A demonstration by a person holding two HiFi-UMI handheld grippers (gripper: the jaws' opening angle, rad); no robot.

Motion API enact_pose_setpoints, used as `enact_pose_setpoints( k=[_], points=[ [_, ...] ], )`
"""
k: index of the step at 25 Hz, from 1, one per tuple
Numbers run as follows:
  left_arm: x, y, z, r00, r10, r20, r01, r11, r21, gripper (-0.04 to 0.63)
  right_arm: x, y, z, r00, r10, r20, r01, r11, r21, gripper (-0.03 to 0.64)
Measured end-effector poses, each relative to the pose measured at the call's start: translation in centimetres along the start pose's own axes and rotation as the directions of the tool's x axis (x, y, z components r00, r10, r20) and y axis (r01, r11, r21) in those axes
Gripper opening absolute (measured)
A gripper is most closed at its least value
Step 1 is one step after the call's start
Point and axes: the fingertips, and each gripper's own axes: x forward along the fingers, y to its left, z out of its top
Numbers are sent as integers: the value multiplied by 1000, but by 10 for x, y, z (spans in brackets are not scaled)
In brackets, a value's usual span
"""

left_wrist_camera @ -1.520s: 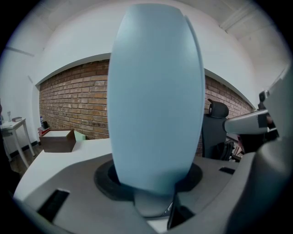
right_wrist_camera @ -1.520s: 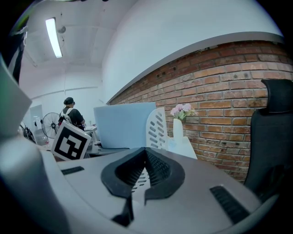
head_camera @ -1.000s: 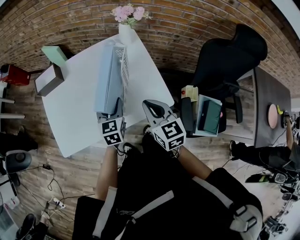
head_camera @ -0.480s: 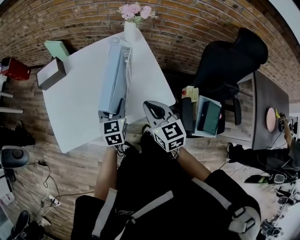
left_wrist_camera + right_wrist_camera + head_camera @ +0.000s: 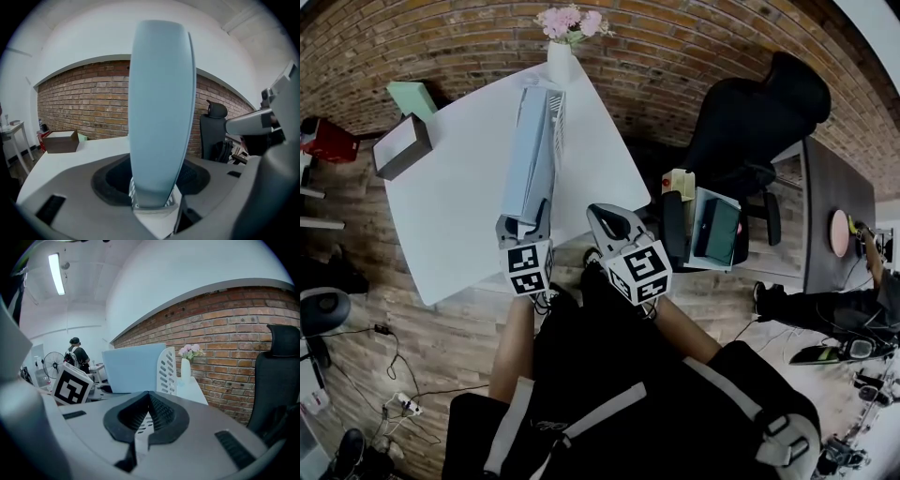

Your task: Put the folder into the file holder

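Note:
A light blue folder [image 5: 528, 155] stands on edge on the white table [image 5: 450, 206], inside the white slotted file holder [image 5: 555, 131]. My left gripper [image 5: 525, 228] is at the folder's near end. In the left gripper view the folder's spine [image 5: 161, 117] rises between the jaws, which have just been opening; dark gaps show on both sides and the pads do not press on it. My right gripper [image 5: 612, 225] hangs just right of it at the table's near edge, shut and empty [image 5: 147, 416]. From the right gripper view the folder [image 5: 133, 366] and holder [image 5: 168, 369] show side on.
A white vase of pink flowers [image 5: 559, 56] stands behind the holder at the table's far corner. A brown box [image 5: 401, 147] and a green item [image 5: 414, 96] sit at the table's left. A black office chair [image 5: 759, 112] and a small cart [image 5: 712, 230] stand to the right.
The left jaws have spread a little around the folder's near end. The folder stays standing in the holder. The right gripper has stayed shut beside it.

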Motion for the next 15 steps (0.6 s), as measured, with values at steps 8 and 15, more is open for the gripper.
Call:
enact_pose_setpoints(
  k=[8, 15],
  points=[
    [-16, 0, 0, 1000, -16, 8, 16, 1000, 4, 224, -4, 16, -7, 1000, -4, -8, 4, 1000, 7, 9],
    [-33, 2, -4, 999, -36, 16, 36, 999, 9, 224, -8, 31, -12, 1000, -14, -6, 14, 1000, 10, 9]
  ],
)
